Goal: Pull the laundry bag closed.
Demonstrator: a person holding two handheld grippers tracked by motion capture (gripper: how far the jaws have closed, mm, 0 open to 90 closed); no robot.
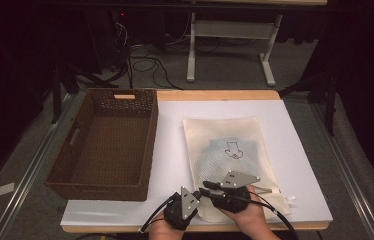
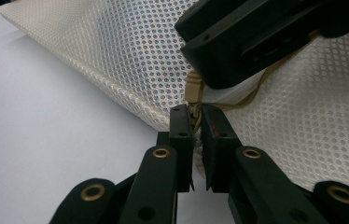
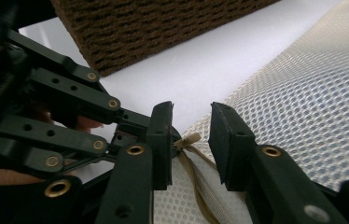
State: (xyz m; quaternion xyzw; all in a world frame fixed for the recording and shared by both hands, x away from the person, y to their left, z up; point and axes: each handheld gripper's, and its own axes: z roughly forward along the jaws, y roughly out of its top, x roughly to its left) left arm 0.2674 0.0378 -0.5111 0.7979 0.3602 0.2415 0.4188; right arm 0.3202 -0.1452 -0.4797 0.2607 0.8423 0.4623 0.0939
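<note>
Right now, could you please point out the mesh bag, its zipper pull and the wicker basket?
mesh bag [image 1: 225, 145]: high view, on its flat cream upper panel.
zipper pull [image 3: 189, 138]: right gripper view, on the tan tab between the jaws.
wicker basket [image 1: 147, 150]: high view, on its right wall.

No words or numbers can be read; the mesh bag [image 1: 227, 150] bears an arrow-like outline.
</note>
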